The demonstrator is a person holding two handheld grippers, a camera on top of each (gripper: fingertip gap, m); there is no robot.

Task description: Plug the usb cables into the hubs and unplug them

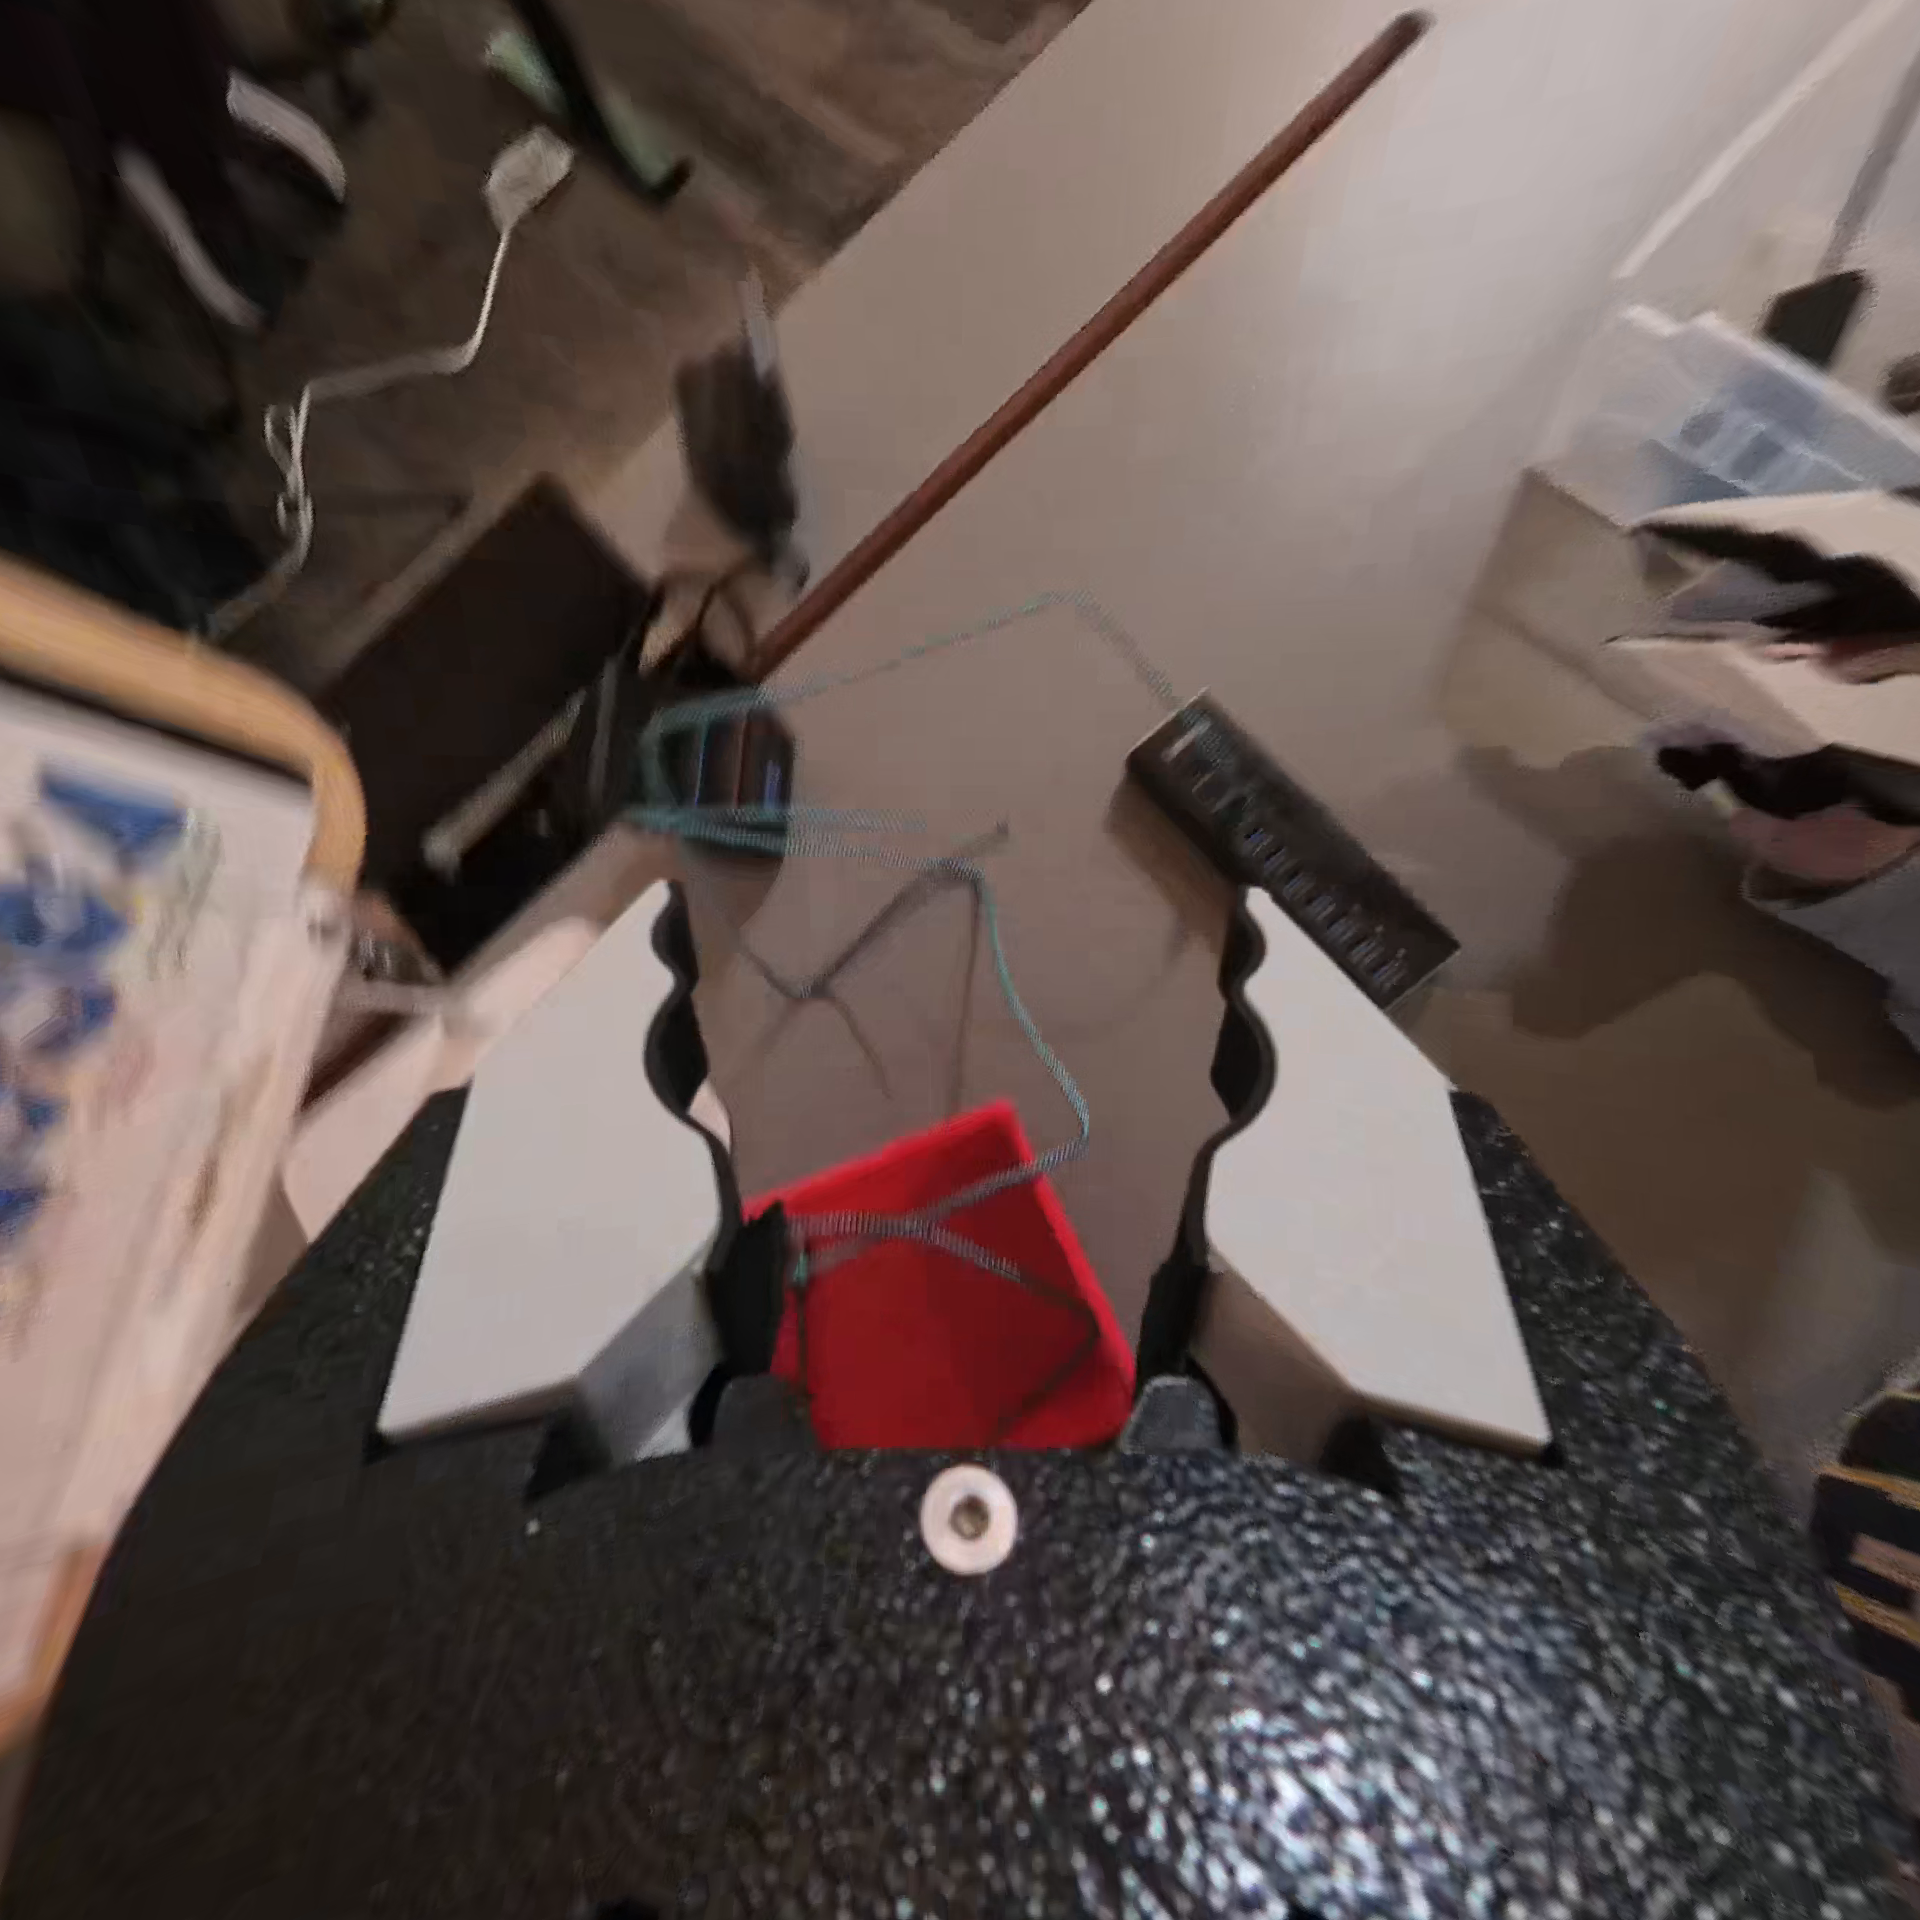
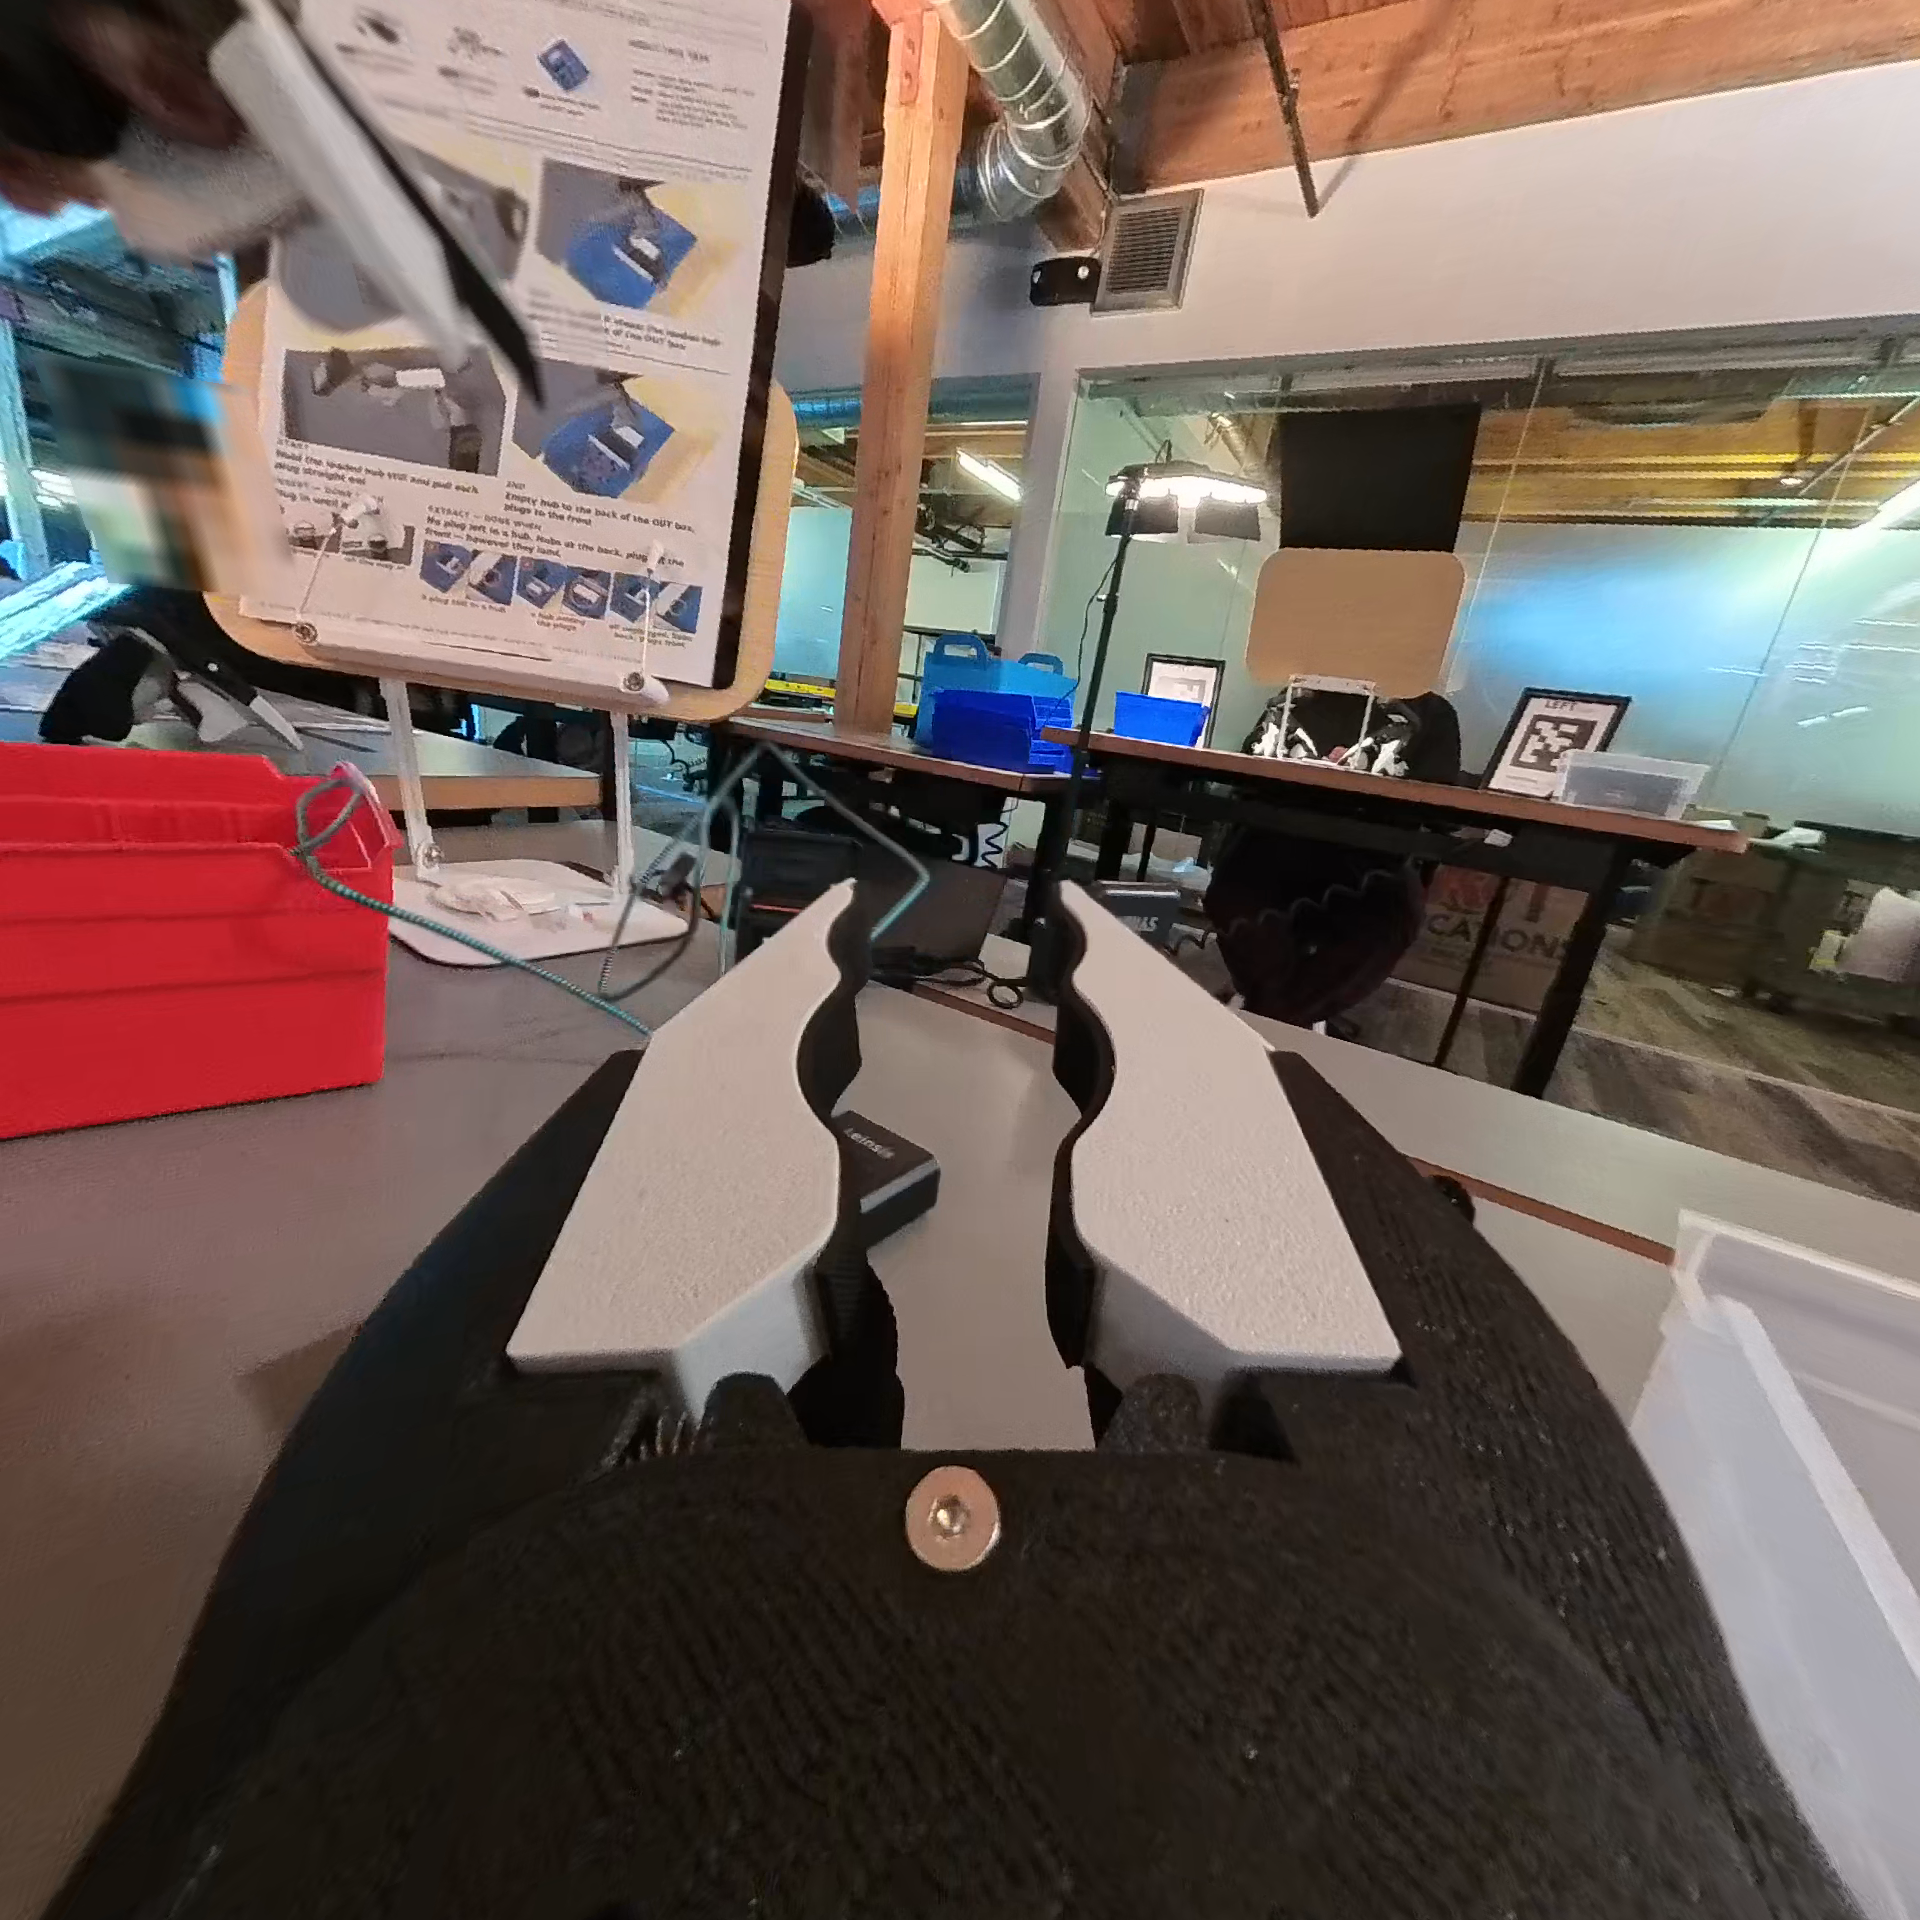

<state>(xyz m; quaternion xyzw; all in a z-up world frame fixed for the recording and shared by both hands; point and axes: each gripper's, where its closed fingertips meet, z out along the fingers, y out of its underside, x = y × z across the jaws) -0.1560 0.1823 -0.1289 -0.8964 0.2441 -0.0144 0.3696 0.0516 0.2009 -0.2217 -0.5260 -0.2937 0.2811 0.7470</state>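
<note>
In the blurred left wrist view my left gripper [image 1: 956,904] is open, jaws wide apart, high above the table. A black plug [image 1: 750,1283] on a green braided cable [image 1: 1023,1029] shows by the left finger's inner base, over a red bin [image 1: 935,1309]. A long black USB hub [image 1: 1288,862] lies on the table beyond the right fingertip. A small dark hub [image 1: 750,771] with bundled cable sits at the table's edge. My right gripper [image 2: 958,896] is open, low over the table. A black hub's end [image 2: 888,1169] lies between its jaws, next to the left finger.
The red bin [image 2: 187,935] stands at left with the green cable [image 2: 499,961] trailing from it. An instruction board on a white stand [image 2: 520,416] is behind. A clear plastic bin [image 2: 1787,1507] is at right. The left gripper [image 2: 364,208] hangs blurred at upper left. Cardboard boxes [image 1: 1766,665] lie at right.
</note>
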